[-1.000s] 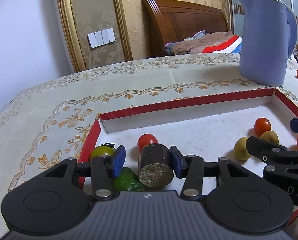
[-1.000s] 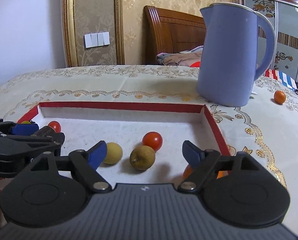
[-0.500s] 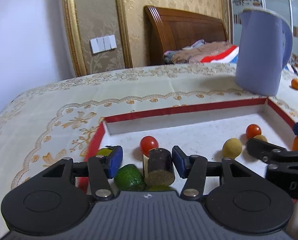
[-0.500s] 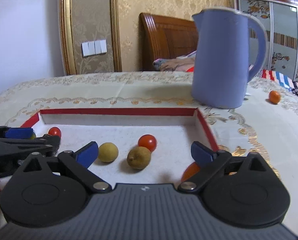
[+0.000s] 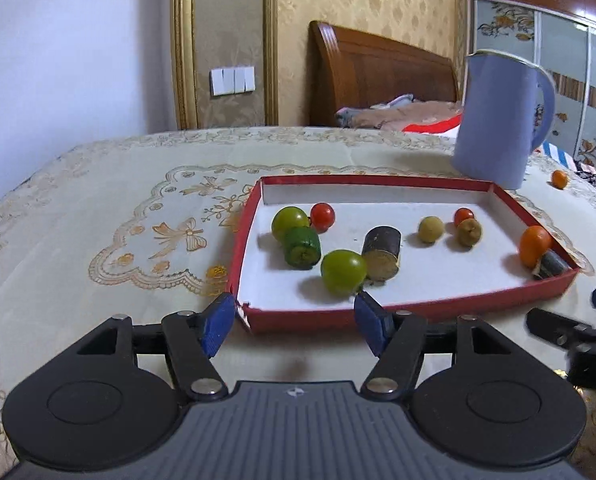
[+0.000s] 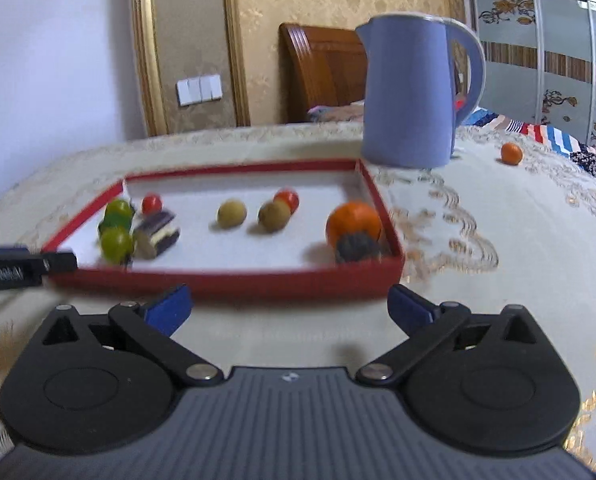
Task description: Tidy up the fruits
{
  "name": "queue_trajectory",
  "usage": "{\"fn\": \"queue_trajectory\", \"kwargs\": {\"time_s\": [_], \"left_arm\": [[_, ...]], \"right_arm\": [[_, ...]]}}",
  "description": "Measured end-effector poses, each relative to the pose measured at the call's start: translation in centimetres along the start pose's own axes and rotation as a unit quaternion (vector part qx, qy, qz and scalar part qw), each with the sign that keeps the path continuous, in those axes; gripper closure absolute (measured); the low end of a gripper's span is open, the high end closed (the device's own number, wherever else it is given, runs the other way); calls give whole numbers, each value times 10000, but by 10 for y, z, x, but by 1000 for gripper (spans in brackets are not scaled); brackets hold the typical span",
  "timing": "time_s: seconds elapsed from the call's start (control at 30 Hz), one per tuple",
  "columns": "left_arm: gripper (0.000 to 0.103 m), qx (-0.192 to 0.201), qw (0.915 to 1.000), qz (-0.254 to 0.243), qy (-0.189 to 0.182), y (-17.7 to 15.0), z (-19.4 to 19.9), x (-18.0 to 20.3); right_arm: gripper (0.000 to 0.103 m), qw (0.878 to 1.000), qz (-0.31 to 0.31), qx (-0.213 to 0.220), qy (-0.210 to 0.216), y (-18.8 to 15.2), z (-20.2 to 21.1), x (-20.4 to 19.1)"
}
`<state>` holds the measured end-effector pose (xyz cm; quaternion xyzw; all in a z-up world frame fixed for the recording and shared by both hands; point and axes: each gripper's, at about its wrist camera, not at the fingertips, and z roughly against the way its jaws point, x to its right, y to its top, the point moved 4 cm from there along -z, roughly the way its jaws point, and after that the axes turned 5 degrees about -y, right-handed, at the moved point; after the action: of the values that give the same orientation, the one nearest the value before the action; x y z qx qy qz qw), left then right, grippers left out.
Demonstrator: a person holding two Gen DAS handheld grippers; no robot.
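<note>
A red-rimmed tray (image 5: 417, 307) on a patterned tablecloth (image 5: 98, 208) holds the fruits: green ones (image 5: 342, 271) at its left end, small yellow and red ones mid-tray, an orange (image 6: 353, 221) in its right corner. In front of the tray's near rim, the left gripper (image 5: 294, 322) and right gripper (image 6: 288, 306) hover with nothing between the jaws, which have just been opening, the right pair widest. A blue kettle (image 6: 413, 92) stands behind the tray.

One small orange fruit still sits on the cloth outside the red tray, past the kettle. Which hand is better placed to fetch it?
Right, probably. The stray orange fruit lies right of the blue kettle, on that gripper's side, with open cloth between. The right gripper is open and empty. The left gripper faces the red tray.
</note>
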<state>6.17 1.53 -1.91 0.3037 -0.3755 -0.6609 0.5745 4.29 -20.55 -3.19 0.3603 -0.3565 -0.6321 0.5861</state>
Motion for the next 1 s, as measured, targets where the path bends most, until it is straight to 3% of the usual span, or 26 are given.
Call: {"fn": "queue_trajectory", "kwargs": {"time_s": [0.17,0.33,0.43,0.47,0.57,0.73,0.8,0.9,1.0], "left_arm": [[37,-68,9997,-240,-18,-21,13,8],[37,-310,9991,-296,10,-33,0,13],[25,-366,9984,-379,180,-37,-6,16],[18,-364,9984,-384,189,-38,-5,16],[12,-440,9982,-365,199,-37,-9,16],[9,-506,9982,-296,104,-35,-15,15],[9,-493,9980,-353,155,-36,-15,17],[8,-472,9975,-460,241,-35,-14,21],[0,-488,9971,-463,369,-35,-15,20]], "right_arm": [[0,9995,244,-179,38,-6,1,-9],[0,9984,401,-407,37,-6,-8,-17],[0,9951,471,-871,-49,-9,-22,-21],[0,9951,455,-877,-69,-10,-21,-21],[0,9953,453,-821,-231,-12,-18,-23],[0,9941,716,-634,-519,-14,-13,-34],[0,9944,751,-630,-404,-15,-13,-36],[0,9967,227,-772,-40,-13,-18,-19],[0,9961,355,-802,-122,-14,-19,-23]]}}
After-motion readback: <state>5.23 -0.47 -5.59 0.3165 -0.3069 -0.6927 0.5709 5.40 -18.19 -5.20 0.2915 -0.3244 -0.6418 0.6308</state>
